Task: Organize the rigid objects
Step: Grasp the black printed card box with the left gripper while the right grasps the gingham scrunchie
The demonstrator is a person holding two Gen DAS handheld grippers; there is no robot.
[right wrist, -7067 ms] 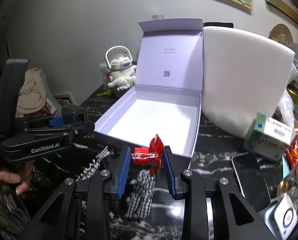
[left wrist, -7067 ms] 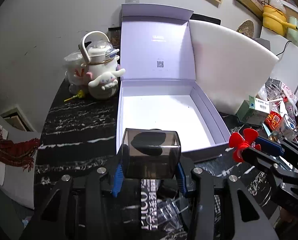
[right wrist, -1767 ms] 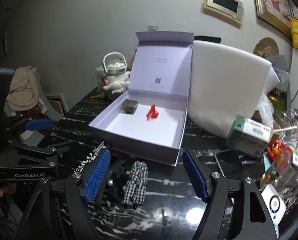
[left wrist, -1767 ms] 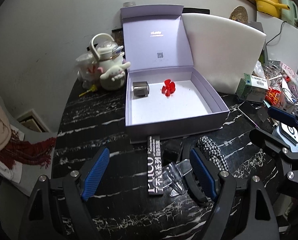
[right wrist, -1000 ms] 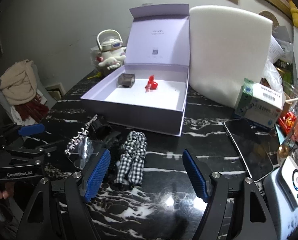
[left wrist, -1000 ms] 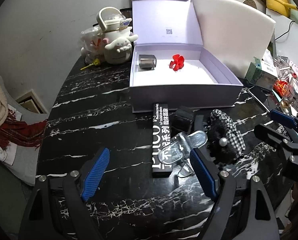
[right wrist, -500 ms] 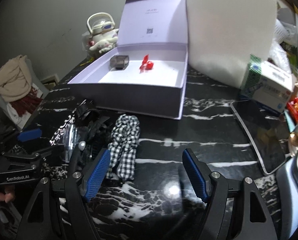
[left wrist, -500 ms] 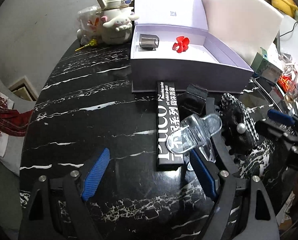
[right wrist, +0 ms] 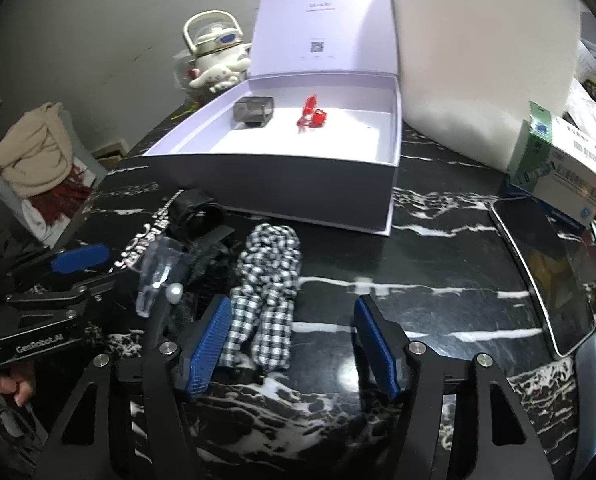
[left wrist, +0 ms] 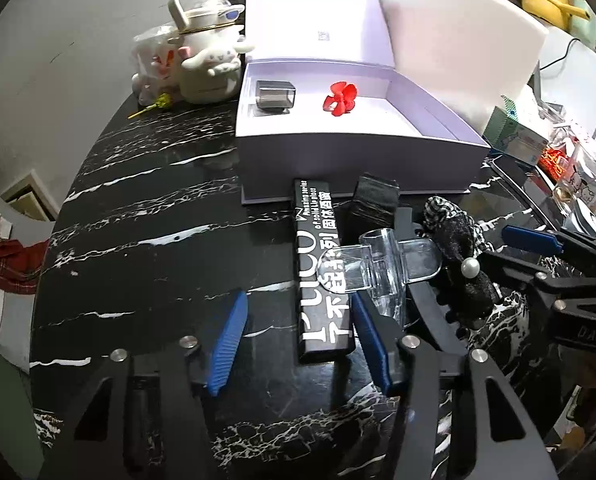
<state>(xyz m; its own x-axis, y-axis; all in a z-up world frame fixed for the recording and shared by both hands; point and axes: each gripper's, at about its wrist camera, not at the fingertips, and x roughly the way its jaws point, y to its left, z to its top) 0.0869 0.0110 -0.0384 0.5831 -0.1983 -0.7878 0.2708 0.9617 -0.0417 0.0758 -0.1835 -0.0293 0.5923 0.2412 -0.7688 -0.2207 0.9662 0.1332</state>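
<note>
An open lilac box (left wrist: 357,148) holds a smoky grey case (left wrist: 274,95) and a red flower clip (left wrist: 339,99). In front of it lie a long black lettered box (left wrist: 318,280), a clear hair clip (left wrist: 381,266), a black pearl hair piece (left wrist: 467,276) and a checked scrunchie (right wrist: 270,276). My left gripper (left wrist: 298,300) straddles the near end of the black box. Its jaws are closing, the right pad almost at the box and the left pad apart. My right gripper (right wrist: 293,300) straddles the scrunchie's near end, closing, with its right pad well apart.
A white foam board (right wrist: 481,60) leans behind the lilac box. A cartoon-dog kettle (left wrist: 208,60) stands at the back left. A phone (right wrist: 545,272) and a green-white carton (right wrist: 557,164) lie to the right. A small black pouch (left wrist: 371,200) touches the box front.
Both grippers have sunk toward the table and tipped further down, so the items look larger. Both pairs of jaws have narrowed, the left around the black box, the right around the scrunchie.
</note>
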